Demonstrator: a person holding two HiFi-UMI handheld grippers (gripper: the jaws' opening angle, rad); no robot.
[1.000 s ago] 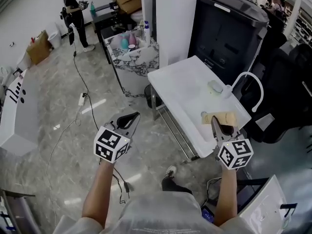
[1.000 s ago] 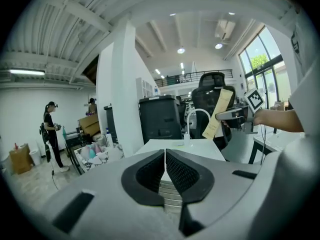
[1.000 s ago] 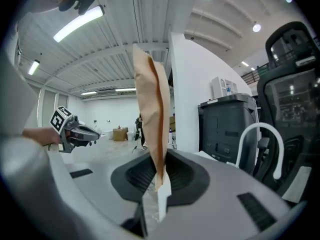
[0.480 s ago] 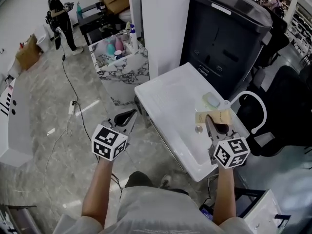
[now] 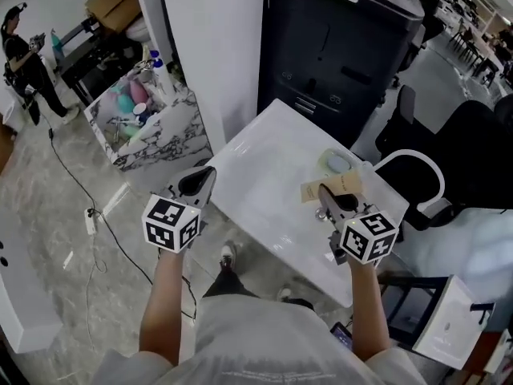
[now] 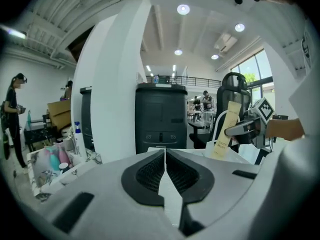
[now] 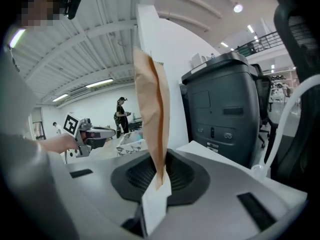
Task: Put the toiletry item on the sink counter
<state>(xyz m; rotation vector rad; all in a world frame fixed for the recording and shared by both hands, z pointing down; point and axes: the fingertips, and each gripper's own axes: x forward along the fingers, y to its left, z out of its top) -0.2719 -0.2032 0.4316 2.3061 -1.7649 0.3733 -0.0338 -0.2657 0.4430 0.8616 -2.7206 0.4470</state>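
Observation:
The toiletry item is a flat tan paper packet (image 5: 331, 188) (image 7: 150, 104), a boxed toothbrush by its print. My right gripper (image 5: 331, 200) (image 7: 159, 176) is shut on its lower end and holds it above the white sink counter (image 5: 256, 184), close to the curved white faucet (image 5: 418, 160). In the left gripper view the packet (image 6: 223, 132) stands upright in the right gripper (image 6: 246, 129). My left gripper (image 5: 198, 182) (image 6: 165, 170) is shut with nothing in it, at the counter's left edge.
A small pale green dish (image 5: 338, 164) sits on the counter by the faucet. A marbled bin (image 5: 152, 123) of bottles stands on the floor to the left, beside a white pillar (image 5: 210, 46). A dark cabinet (image 5: 337, 38) rises behind the counter. A black chair (image 5: 473, 151) is at the right.
Both grippers have come closer to the counter, and the right one now hangs over it with the packet still in its jaws. The left gripper stays shut.

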